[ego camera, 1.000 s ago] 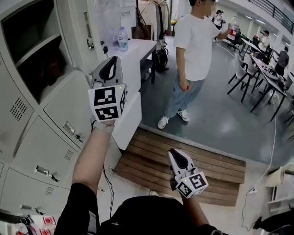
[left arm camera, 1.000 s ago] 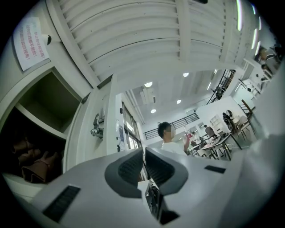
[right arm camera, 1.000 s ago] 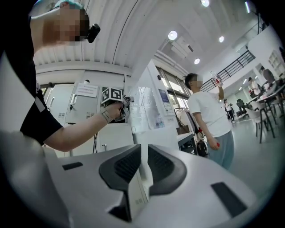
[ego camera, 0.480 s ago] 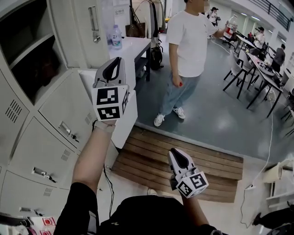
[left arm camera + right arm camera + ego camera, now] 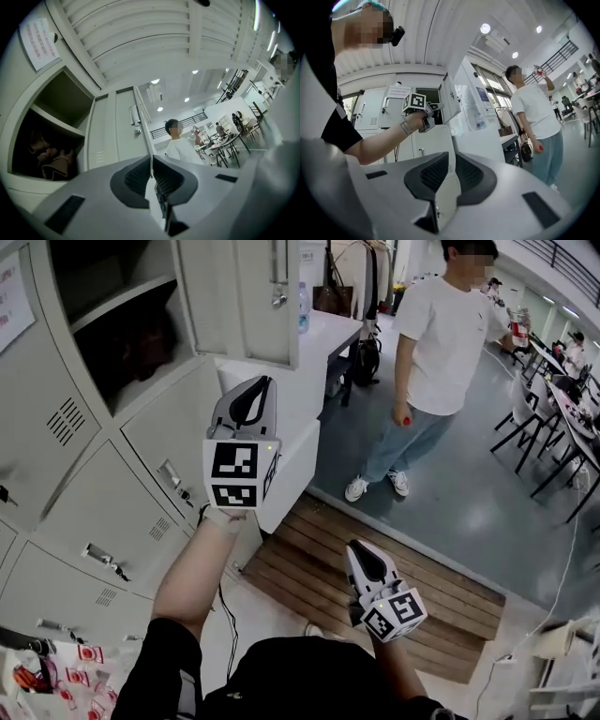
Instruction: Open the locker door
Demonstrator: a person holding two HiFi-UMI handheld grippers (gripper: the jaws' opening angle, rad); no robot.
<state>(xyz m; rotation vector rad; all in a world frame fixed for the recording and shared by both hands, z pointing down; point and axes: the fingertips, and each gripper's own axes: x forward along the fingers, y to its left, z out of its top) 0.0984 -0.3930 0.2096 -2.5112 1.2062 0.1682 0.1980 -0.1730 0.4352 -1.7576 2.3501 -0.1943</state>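
The grey locker door [image 5: 246, 298] stands swung open at the top of the head view, its handle [image 5: 278, 277] facing out. Beside it the open compartment [image 5: 122, 338] holds a dark bag on its lower shelf. My left gripper [image 5: 251, 382] is raised just below the door's lower edge, apart from it, jaws shut on nothing. In the left gripper view the door [image 5: 117, 136] and compartment [image 5: 51, 140] lie ahead of the left gripper [image 5: 151, 161]. My right gripper [image 5: 355, 548] hangs low over the wooden step, shut and empty. The right gripper view shows the right gripper [image 5: 451, 160] pointing toward the lockers.
Closed lockers [image 5: 178, 465] with latches fill the left. A white table [image 5: 328, 338] with a water bottle [image 5: 304, 307] stands behind the door. A person [image 5: 441, 352] stands on the grey floor to the right. A wooden slatted step [image 5: 309, 563] lies below.
The view has turned left and up, showing more of the open door and compartment. The left gripper stays raised near the door's lower edge; the right gripper has hardly moved.
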